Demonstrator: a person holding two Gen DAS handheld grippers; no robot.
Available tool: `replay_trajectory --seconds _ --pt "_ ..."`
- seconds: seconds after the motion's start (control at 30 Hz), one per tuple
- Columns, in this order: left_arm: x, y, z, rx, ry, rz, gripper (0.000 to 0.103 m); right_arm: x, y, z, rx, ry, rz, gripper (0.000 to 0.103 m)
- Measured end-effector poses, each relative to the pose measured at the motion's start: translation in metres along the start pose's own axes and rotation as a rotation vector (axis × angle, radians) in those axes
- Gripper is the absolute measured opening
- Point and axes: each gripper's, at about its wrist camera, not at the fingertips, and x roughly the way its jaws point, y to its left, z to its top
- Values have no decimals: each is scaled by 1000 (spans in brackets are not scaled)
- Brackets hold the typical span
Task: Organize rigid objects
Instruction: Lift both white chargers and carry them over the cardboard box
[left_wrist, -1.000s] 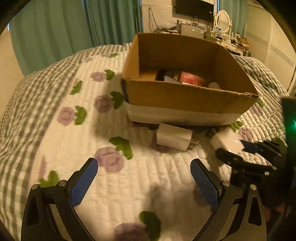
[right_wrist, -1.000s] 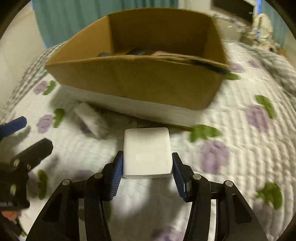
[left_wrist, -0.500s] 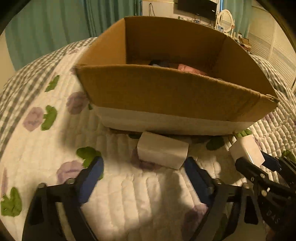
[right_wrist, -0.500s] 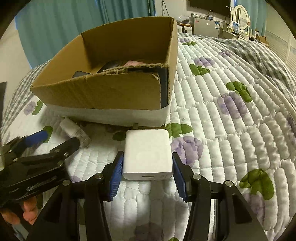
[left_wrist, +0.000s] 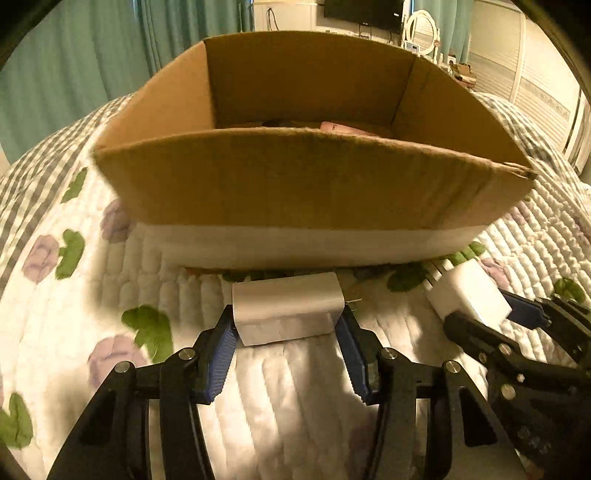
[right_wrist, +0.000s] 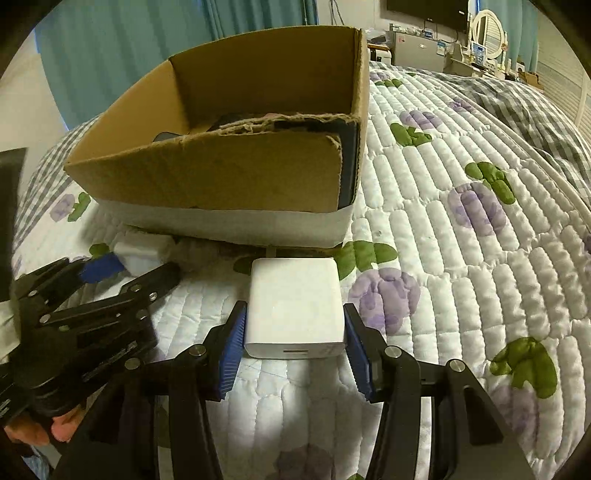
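Note:
A white plug-in charger lies on the quilt just in front of the cardboard box. My left gripper is closing its jaws on it, and both blue pads touch its sides. A square white power adapter sits between the pads of my right gripper, which is shut on it near the box's right corner. The right wrist view shows the left gripper at the left with the charger. The left wrist view shows the right gripper with its adapter.
The box holds several items, among them a pink one. The white quilt with purple flowers spreads to the right. Fingers of a hand show at the lower left. Teal curtains and a dresser stand beyond the bed.
My left gripper came forward and down to the charger, and its wide-open jaws narrowed onto its sides. The right gripper kept its hold on the square adapter.

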Motion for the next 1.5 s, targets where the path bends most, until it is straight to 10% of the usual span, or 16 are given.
replay_trajectory --seconds 0.6,1.03,1.5 --pt "-110 -6 -11 -61 -85 11 54 -84 10 -17 -56 -129 67 50" --pt "-162 -12 48 -4 -211 -60 54 -159 12 50 -115 -312 91 50" --pt "-50 -4 154 19 -167 -23 54 -100 -18 155 -115 -325 70 50"
